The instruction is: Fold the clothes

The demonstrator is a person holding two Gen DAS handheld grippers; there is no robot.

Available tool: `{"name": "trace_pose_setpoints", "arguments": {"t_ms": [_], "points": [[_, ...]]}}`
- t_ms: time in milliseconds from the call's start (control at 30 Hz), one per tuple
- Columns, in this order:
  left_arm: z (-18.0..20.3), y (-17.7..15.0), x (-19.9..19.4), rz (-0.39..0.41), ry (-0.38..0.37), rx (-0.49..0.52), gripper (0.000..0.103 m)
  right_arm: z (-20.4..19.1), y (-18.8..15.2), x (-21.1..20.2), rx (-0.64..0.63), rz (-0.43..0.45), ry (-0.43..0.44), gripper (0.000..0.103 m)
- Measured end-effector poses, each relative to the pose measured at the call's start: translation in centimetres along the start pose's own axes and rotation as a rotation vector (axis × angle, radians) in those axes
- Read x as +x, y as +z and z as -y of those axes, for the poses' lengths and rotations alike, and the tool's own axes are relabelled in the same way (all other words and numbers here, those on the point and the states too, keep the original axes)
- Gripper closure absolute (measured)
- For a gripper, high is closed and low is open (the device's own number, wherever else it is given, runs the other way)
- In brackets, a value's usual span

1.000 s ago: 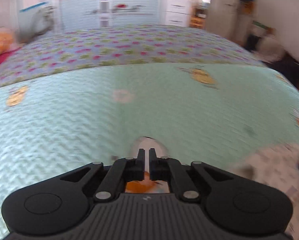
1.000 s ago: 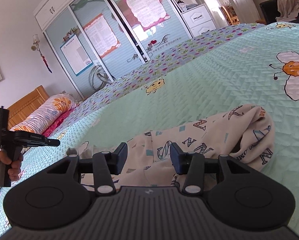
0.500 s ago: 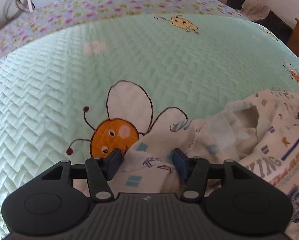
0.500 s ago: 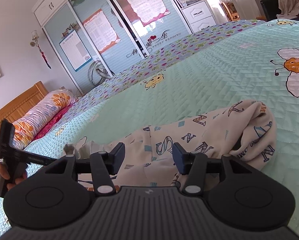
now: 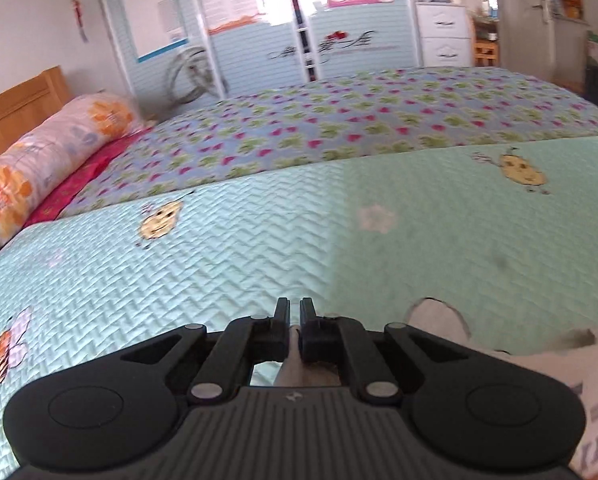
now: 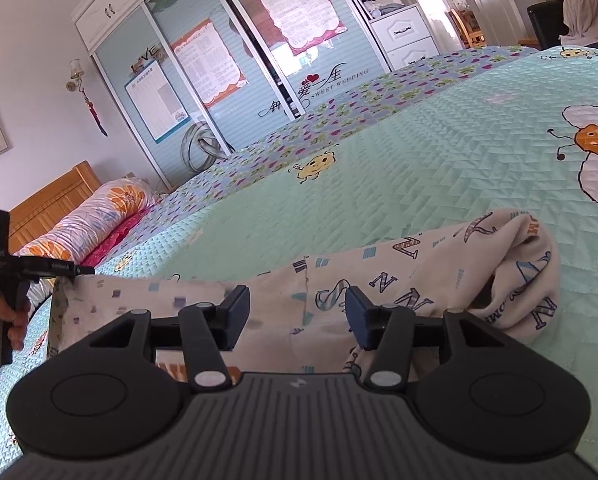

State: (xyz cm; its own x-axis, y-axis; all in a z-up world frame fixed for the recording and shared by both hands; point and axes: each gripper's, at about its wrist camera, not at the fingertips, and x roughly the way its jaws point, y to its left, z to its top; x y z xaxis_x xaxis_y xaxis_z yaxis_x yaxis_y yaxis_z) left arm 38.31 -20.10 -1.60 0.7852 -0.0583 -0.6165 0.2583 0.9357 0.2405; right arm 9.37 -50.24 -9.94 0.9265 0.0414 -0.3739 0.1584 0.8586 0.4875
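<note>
Mint-green quilted bedspread (image 6: 419, 168) carrying the cream letter-printed garment (image 6: 399, 276): left hand-held gripper (image 5: 295, 312) pinches its corner taut, right hand-held gripper (image 6: 297, 316) hovers spread above; seize the near edge, then keep tension even.

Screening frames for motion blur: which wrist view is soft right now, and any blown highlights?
Left wrist view: smeared overall, the wardrobe doors streaked and blown out by glare, though the left gripper, shut on the garment, stays crisp. Right wrist view: sharp, poster text and quilt stitching legible, right gripper open, only fisheye bending at the edges.
</note>
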Motion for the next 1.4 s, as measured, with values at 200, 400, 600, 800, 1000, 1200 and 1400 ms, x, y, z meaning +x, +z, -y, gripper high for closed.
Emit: {"name": "trace_pose_setpoints", "arguments": {"t_ms": [200, 400, 600, 800, 1000, 1200, 1400], "points": [[1.0, -3.4, 2.1, -0.167, -0.028, 0.096, 0.090, -0.1, -0.1, 0.7, -0.016, -0.042, 0.006, 0.047], [-3.8, -5.9, -3.5, 0.019, 0.109, -0.164, 0.048, -0.7, -0.6, 1.3, -0.060, -0.090, 0.006, 0.040], [-9.4, -9.5, -8.9, 0.026, 0.122, -0.323, 0.028, -0.5, -0.7, 1.3, -0.051, -0.090, 0.012, 0.040], [-9.0, -14.8, -8.9, -0.145, -0.081, -0.416, 0.028, -0.6, -0.8, 1.2, -0.065, -0.092, 0.007, 0.039], [-4.7, -14.7, -6.0, -0.164, -0.025, -0.286, 0.031, -0.6, -0.9, 1.3, -0.075, -0.093, 0.005, 0.038], [-6.4, -10.7, -5.9, -0.100, 0.008, -0.279, 0.089, -0.5, -0.8, 1.3, -0.076, -0.091, 0.006, 0.038], [-8.0, -6.4, -5.8, -0.038, 0.110, -0.245, 0.089, -1.0, -1.0, 1.4, -0.094, -0.093, 0.000, 0.037]]}}
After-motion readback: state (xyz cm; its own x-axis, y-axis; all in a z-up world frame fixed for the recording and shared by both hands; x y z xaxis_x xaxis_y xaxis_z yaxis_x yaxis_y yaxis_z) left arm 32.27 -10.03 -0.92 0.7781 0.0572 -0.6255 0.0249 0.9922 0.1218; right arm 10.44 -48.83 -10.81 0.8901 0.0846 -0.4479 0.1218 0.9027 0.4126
